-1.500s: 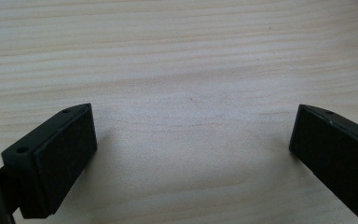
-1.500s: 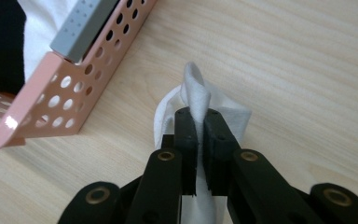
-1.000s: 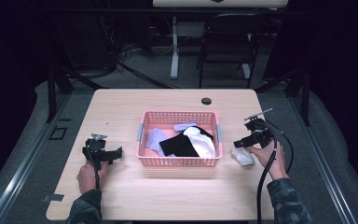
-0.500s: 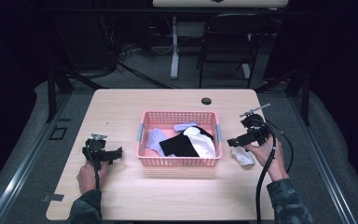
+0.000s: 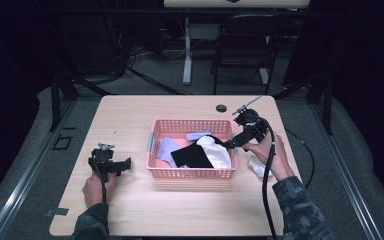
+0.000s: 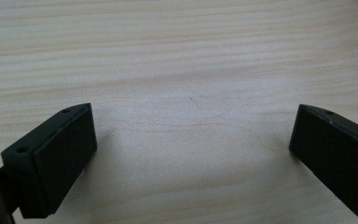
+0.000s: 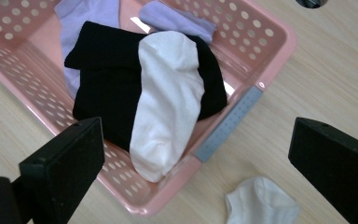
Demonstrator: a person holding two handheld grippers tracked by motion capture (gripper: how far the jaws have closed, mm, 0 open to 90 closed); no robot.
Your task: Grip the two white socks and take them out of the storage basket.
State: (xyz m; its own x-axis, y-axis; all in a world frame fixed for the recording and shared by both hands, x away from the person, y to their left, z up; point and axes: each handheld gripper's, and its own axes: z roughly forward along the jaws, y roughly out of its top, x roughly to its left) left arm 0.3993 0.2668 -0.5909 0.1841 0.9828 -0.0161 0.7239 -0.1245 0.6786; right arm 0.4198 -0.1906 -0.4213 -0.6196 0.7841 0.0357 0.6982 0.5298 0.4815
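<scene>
A pink perforated basket (image 5: 192, 173) stands mid-table. In it a white sock (image 7: 168, 102) lies over a black sock (image 7: 107, 79), with lavender socks (image 7: 88, 14) beneath. Another white sock (image 5: 257, 166) lies crumpled on the table just right of the basket. My right gripper (image 5: 231, 144) hovers over the basket's right rim, tilted down towards the socks. Its jaws have just been opening and stand wide with nothing between them (image 7: 196, 144). My left gripper (image 5: 125, 164) rests at the table's left, open over bare wood (image 6: 193, 140).
A small black round hole (image 5: 221, 107) sits near the table's far edge. The right gripper's cable (image 5: 266, 200) trails down past the person's forearm. A chair (image 5: 245, 45) and a table leg stand beyond the far edge.
My right gripper has risen and moved left, from above the loose white sock to the basket's right rim. The left gripper has stayed put.
</scene>
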